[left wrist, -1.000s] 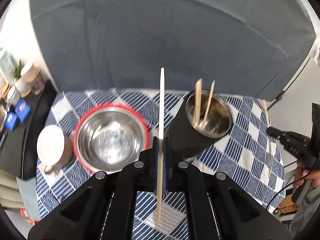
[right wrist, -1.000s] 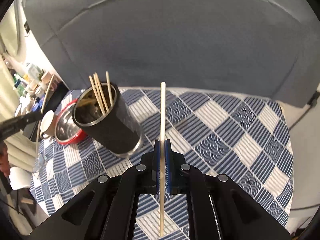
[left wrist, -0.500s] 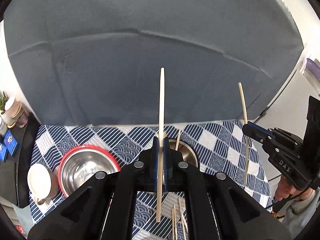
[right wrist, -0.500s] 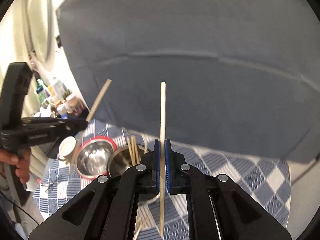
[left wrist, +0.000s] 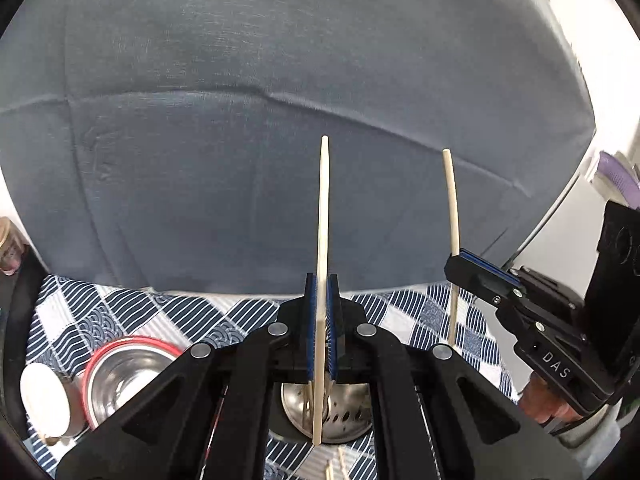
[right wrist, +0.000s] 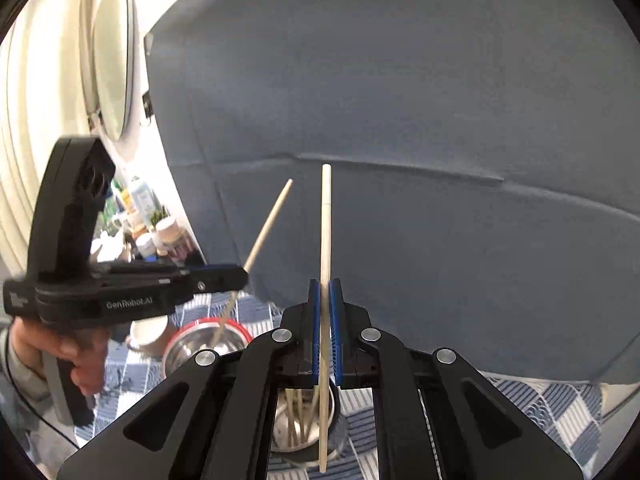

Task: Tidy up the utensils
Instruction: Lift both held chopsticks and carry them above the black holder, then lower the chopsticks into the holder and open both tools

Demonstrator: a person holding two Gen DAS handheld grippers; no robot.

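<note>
Pale wooden chopsticks stand clamped upright, one (left wrist: 323, 240) in the closed left tongs (left wrist: 321, 332), one (right wrist: 325, 264) in the closed right tongs (right wrist: 324, 336), both above the perforated steel holder (left wrist: 344, 412) on the checked-cloth surface (left wrist: 132, 320); next, I judge, lowering each tip inside its rim.

The counter (left wrist: 168, 320) wears a blue-and-white patterned cloth (left wrist: 404, 316). On it stand a red-rimmed steel bowl (left wrist: 128, 376), a white cup (left wrist: 44, 400) just beside the bowl, and a perforated steel utensil holder (left wrist: 344, 408) with chopsticks inside. Loose chopsticks (left wrist: 340, 466) lie by the holder.
</note>
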